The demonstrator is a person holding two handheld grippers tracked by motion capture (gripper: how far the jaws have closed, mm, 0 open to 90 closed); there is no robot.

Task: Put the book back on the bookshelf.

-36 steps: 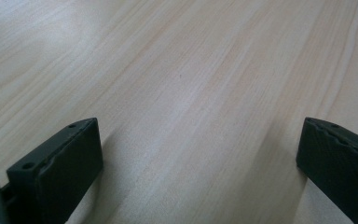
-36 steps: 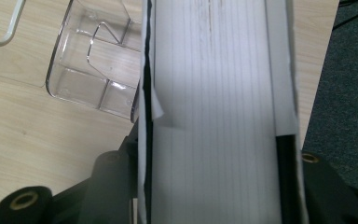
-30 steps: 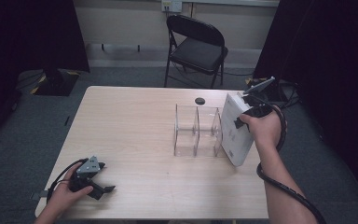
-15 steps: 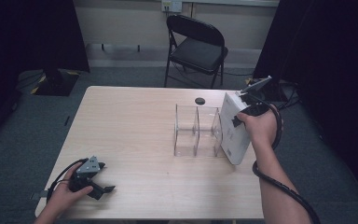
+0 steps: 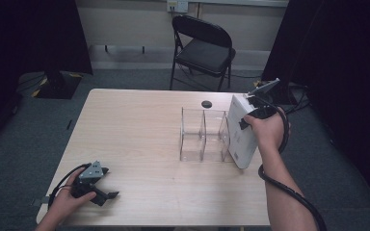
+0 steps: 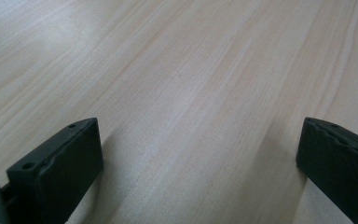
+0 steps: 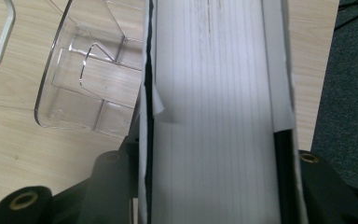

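Left gripper parked at the near-left corner of the table, jaws wide apart, bare wood between them in the left gripper view. Idle, holding nothing.

Right gripper is doing the work: clamped across a thick white book, held upright on edge at the far-right side of the table. In the right gripper view the page block runs straight up between the two black jaws, one on each cover, so the grip looks square and firm. A small bit of paper sticks out at the left cover edge.

The book sits just right of the clear rack, at or touching its right end; can't tell whether its bottom edge is inside the last slot or on the table beside it. The rack's dividers are empty as far as I can see. Rack base also shows left of the book.

Step, as I read it: filing the book into the rack, at the align-and-seat phase.

Next move needs: keep the book vertical and parallel to the dividers, shift it left over the end slot, lower until the bottom edge seats, then release. The rack is light and unsecured, so a sideways shove could slide it; the left gripper is free to brace it if needed.

Beyond the table: small dark disc near the far edge, folding chair behind.
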